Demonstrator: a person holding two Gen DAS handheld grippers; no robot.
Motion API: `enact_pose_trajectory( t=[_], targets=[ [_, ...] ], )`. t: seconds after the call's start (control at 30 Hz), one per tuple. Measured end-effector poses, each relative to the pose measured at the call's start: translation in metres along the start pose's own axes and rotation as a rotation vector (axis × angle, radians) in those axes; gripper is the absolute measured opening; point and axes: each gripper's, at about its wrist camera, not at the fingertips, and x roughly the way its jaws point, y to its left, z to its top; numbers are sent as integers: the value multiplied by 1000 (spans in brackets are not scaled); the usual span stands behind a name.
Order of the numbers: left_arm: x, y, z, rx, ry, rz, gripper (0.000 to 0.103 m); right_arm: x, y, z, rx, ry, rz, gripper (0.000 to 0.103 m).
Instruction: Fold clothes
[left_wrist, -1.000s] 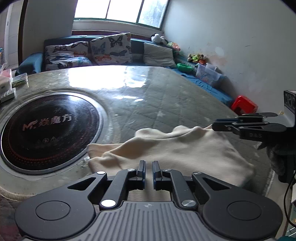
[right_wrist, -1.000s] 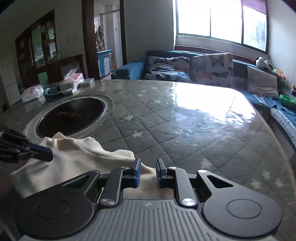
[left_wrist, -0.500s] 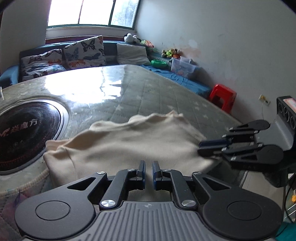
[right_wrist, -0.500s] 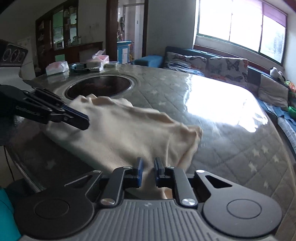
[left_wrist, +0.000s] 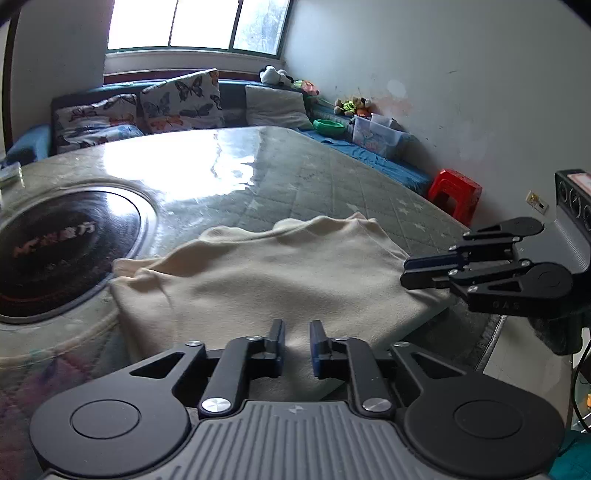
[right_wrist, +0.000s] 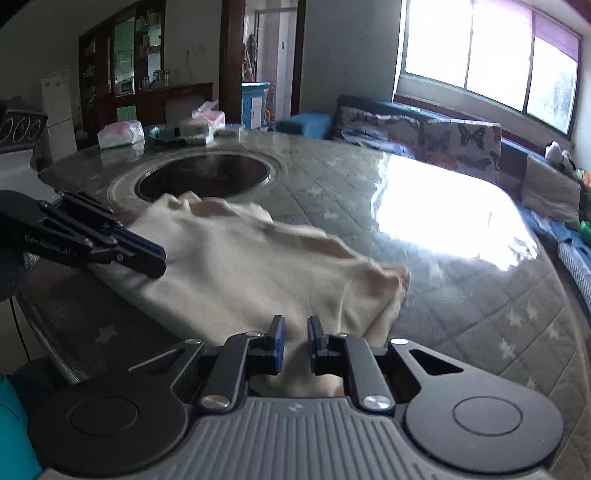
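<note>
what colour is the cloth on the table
Cream, plain, with no pattern. The cloth shows best in the left wrist view.

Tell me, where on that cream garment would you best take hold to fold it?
Probably at the near hem of the cream garment, which drapes over the table edge toward the person. Each corner there is loose and thin enough for narrow jaws. Come from the near side; both the left gripper and right gripper already sit there.
</note>
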Motion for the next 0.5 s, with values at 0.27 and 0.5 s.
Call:
enact_pose_trajectory(
  t=[0.27, 0.5],
  targets=[
    [-6, 4, -12, -1, 3, 28, 17, 10, 40, 3, -114, 9, 120, 12],
    [-15, 3, -13, 1, -29, 27, 18, 4, 53, 6, -176, -2, 111, 12]
  ],
)
